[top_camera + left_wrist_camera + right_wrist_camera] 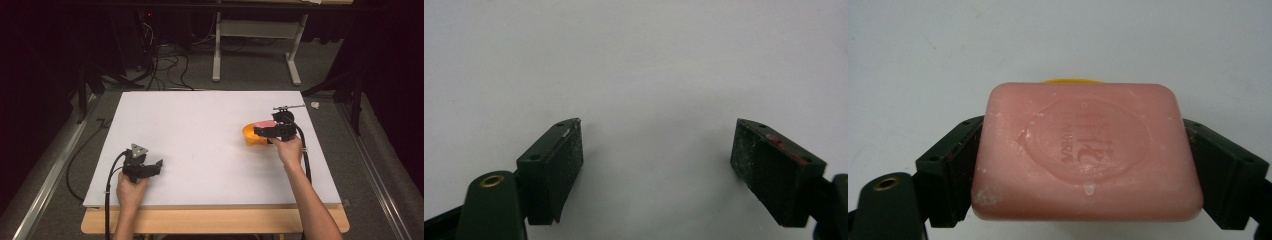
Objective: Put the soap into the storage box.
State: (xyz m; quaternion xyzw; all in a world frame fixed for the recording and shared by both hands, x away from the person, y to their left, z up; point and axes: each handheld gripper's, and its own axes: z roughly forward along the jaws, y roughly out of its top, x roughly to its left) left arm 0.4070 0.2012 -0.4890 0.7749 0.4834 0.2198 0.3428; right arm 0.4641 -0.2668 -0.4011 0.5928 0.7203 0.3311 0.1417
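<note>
Right gripper [1083, 165], held at the right side of the white surface [200, 130], grips a pink bar of soap [1085, 155] by its two short ends, its jaws spread wide and pressed against them. Soap is held directly over an orange bowl [251, 136]; whether the bar touches the bowl cannot be told, and the bowl's inside is hidden. Bar is a rounded rectangle with a stamped oval emblem, small pale flecks and a whitish scuff at one corner. Left gripper [656, 160] rests low at the near left of the surface, jaws wide apart and holding nothing.
</note>
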